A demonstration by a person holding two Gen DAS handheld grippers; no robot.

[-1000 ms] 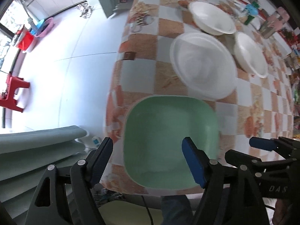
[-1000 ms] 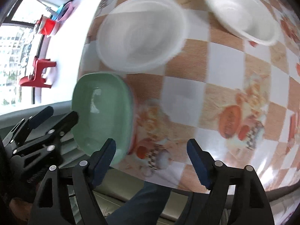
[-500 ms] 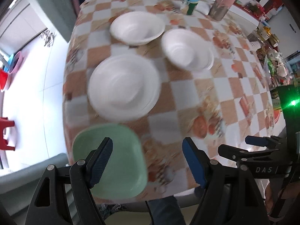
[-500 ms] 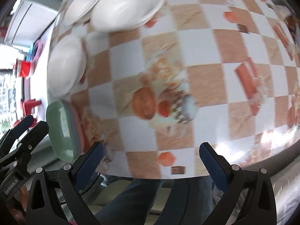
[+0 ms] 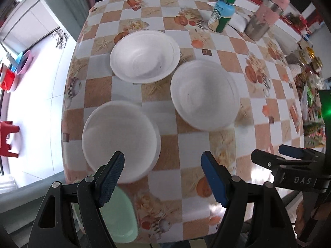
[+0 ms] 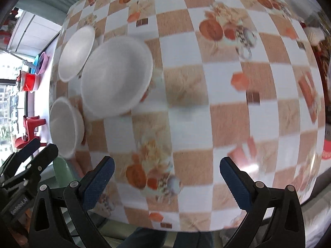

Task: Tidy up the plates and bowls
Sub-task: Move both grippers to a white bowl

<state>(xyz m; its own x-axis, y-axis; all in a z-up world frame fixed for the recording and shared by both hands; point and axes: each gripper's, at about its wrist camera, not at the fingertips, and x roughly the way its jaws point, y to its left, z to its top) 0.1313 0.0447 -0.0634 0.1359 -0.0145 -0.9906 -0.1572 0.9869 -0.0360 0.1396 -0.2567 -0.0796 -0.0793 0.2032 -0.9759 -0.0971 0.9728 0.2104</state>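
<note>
Three white bowls stand on the checked tablecloth (image 5: 169,144): a near one (image 5: 120,142), a right one (image 5: 204,94) and a far one (image 5: 144,55). A green square plate (image 5: 122,217) lies at the table's near left corner, partly hidden by my left finger. My left gripper (image 5: 163,177) is open and empty above the near edge. My right gripper (image 6: 165,181) is open and empty over bare cloth; the bowls (image 6: 115,74) and the green plate (image 6: 62,171) show at its left. The right gripper also shows in the left wrist view (image 5: 289,161).
A green-capped bottle (image 5: 221,14) and a pink and steel flask (image 5: 264,18) stand at the far side of the table. Cluttered packets (image 5: 310,95) line the right edge. Red stools (image 5: 6,138) and basins (image 5: 16,68) sit on the floor at the left.
Both grippers have swung right and forward over the table. The green plate slid from the middle of the left view to its lower left. Both stay open.
</note>
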